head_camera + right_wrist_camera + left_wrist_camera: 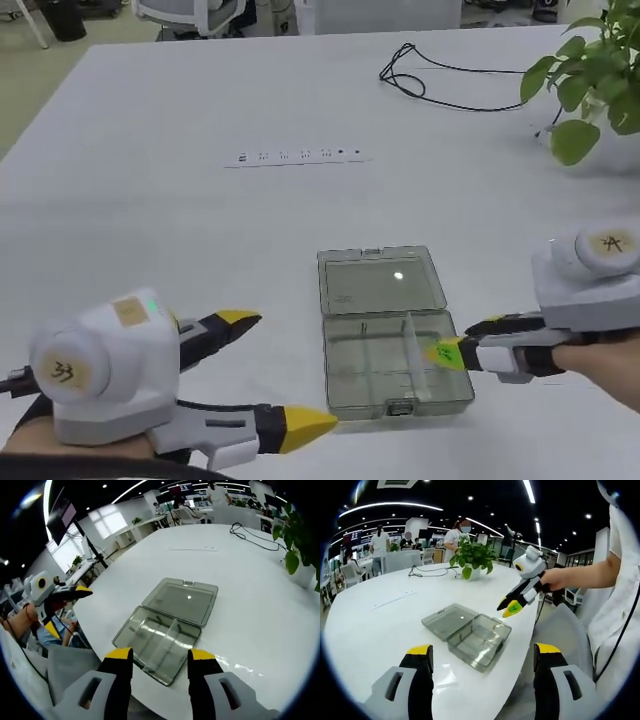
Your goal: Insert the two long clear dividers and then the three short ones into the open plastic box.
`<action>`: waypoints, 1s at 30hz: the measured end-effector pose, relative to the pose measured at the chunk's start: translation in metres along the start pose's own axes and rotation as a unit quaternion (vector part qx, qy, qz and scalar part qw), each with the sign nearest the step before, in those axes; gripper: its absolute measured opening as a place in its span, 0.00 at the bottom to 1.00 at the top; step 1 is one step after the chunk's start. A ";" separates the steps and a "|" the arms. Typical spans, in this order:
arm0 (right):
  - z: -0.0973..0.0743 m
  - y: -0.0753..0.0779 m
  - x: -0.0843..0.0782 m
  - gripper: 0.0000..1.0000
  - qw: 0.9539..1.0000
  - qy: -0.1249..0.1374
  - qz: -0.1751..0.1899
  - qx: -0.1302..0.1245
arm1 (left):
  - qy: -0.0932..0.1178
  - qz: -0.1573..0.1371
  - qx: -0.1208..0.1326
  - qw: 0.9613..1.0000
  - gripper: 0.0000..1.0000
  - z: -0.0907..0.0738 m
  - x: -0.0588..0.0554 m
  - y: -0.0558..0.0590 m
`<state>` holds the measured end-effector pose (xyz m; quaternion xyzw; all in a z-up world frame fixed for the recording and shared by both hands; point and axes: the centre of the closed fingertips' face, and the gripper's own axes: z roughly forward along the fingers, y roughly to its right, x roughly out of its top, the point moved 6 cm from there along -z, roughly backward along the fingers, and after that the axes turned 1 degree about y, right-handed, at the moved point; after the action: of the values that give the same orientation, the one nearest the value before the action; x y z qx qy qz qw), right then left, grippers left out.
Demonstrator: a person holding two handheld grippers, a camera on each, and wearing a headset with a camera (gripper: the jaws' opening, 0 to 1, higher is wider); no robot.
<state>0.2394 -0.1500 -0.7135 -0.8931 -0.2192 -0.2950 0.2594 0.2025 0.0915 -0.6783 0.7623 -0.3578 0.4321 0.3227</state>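
Observation:
The open smoky plastic box (395, 385) lies on the white table, its lid (380, 282) flat behind the base. A clear divider (412, 352) stands lengthwise in the right part of the base, also seen as the clear divider (172, 630). My right gripper (447, 352) hovers at the box's right edge, next to that divider. Its jaws stand open with nothing visible between them, and the box (160, 635) shows in the gap. My left gripper (285, 372) is left of the box, open wide and empty, a short way off. The box (470, 630) lies ahead of it.
A white power strip (298, 155) lies further back on the table. A black cable (430, 85) and a potted plant (590, 80) are at the back right. The table's near edge runs just below the box. People and desks fill the room behind.

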 end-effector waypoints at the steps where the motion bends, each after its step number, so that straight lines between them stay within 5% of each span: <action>1: -0.002 0.000 0.000 0.46 1.000 0.003 -0.006 0.002 | 0.000 -0.003 0.003 1.000 0.84 0.000 -0.001 0.000; 12: -0.017 0.007 0.001 0.61 0.996 0.026 -0.088 0.018 | -0.038 -0.032 0.043 0.998 0.79 0.000 -0.023 -0.012; 16: -0.022 0.006 0.000 0.66 0.992 0.033 -0.115 0.031 | -0.070 -0.036 0.061 0.995 0.76 0.002 -0.034 -0.019; 22: -0.031 0.000 -0.002 0.72 0.982 0.050 -0.173 0.058 | -0.112 -0.067 0.086 0.988 0.69 0.005 -0.049 -0.027; 30: -0.044 0.007 -0.010 0.78 0.975 0.074 -0.198 0.074 | -0.155 -0.081 0.108 0.979 0.62 0.011 -0.064 -0.036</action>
<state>0.2181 -0.1843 -0.6914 -0.7859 -0.3933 -0.3886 0.2768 0.2130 0.1183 -0.7464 0.8768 -0.2918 0.3176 0.2125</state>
